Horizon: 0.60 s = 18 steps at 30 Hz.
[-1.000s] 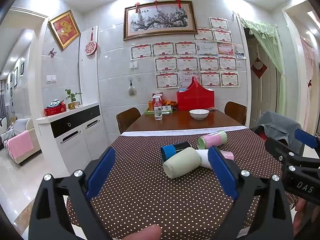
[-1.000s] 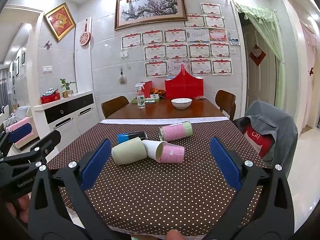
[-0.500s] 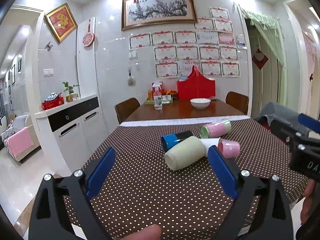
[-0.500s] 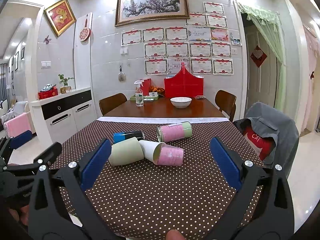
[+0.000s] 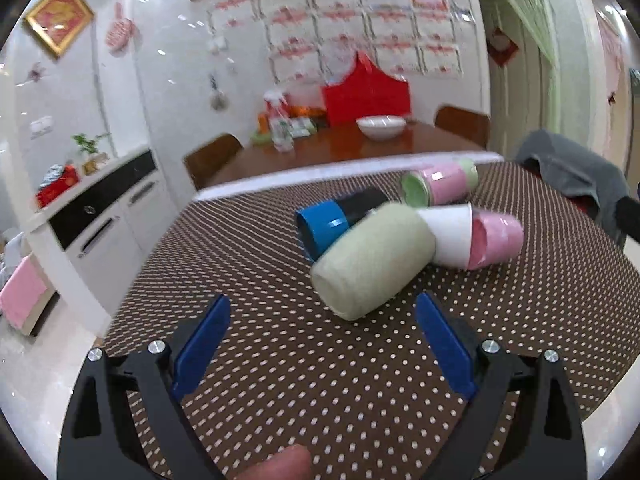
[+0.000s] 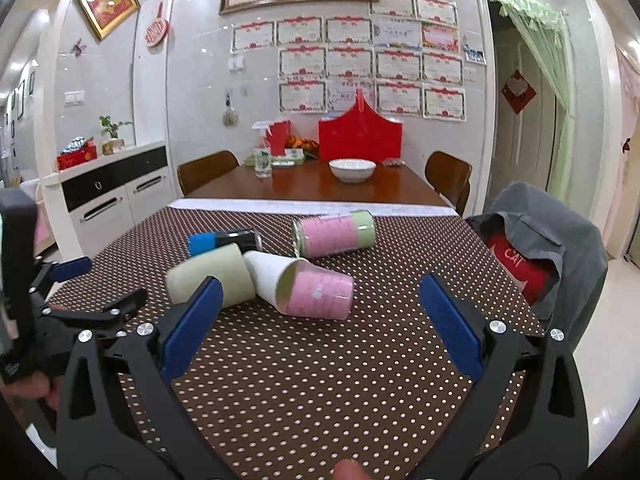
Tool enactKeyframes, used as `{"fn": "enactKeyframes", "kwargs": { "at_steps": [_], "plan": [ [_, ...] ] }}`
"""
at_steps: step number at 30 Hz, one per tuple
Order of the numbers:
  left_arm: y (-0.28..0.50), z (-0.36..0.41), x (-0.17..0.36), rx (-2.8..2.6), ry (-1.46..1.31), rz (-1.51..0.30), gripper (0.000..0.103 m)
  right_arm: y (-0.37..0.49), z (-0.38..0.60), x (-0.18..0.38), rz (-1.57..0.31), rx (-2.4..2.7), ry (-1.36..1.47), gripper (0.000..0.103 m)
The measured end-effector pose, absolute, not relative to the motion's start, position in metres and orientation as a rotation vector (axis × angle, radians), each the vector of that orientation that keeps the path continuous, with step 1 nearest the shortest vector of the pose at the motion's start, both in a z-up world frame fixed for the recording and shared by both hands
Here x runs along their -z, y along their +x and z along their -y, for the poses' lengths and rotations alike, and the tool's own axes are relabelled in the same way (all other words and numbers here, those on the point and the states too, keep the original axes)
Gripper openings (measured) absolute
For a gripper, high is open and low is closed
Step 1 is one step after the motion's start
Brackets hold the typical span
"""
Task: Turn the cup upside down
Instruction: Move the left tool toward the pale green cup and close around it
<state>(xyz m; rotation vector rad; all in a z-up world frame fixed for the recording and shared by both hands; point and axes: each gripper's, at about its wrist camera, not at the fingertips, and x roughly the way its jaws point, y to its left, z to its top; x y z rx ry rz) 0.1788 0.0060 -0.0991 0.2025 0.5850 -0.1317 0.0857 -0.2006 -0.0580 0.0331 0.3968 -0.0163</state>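
Note:
Several cups lie on their sides on the brown dotted tablecloth (image 5: 280, 360). A pale green cup (image 5: 374, 262) lies nearest my left gripper (image 5: 320, 344), which is open and empty just short of it. Behind it lie a blue and black cup (image 5: 332, 222), a white and pink cup (image 5: 476, 238) and a pink and green cup (image 5: 440, 182). In the right wrist view my right gripper (image 6: 316, 320) is open and empty, in front of the white and pink cup (image 6: 308, 286), with the pale green cup (image 6: 212, 276) to its left.
A white bowl (image 6: 352, 169) and a red box (image 6: 360, 136) stand on the bare wooden far end of the table. A chair draped with a grey jacket (image 6: 540, 240) stands at the right. A white cabinet (image 6: 108, 192) is at the left. The left gripper's body (image 6: 60, 312) shows at the right wrist view's left edge.
My left gripper has moved forward and closer to the pale green cup, with motion blur. My right gripper has edged nearer the cups.

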Motion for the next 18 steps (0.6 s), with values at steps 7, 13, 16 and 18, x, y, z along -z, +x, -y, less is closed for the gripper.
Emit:
{"fn": "enactKeyframes", "kwargs": {
  "at_steps": [7, 13, 16, 18],
  "plan": [
    [0.224, 0.009, 0.123, 0.228, 0.263, -0.666, 0.092, 0.11, 0.212, 0.075, -0.45, 0.041, 0.041, 0.097],
    [0.251, 0.014, 0.131, 0.291, 0.312, -0.714, 0.092, 0.118, 0.214, 0.083, -0.469, 0.047, 0.048, 0.097],
    [0.263, 0.021, 0.135, 0.326, 0.342, -0.732, 0.092, 0.119, 0.214, 0.085, -0.477, 0.047, 0.048, 0.097],
    [0.268, 0.024, 0.137, 0.339, 0.355, -0.74, 0.092, 0.121, 0.214, 0.086, -0.482, 0.046, 0.048, 0.097]
  ]
}}
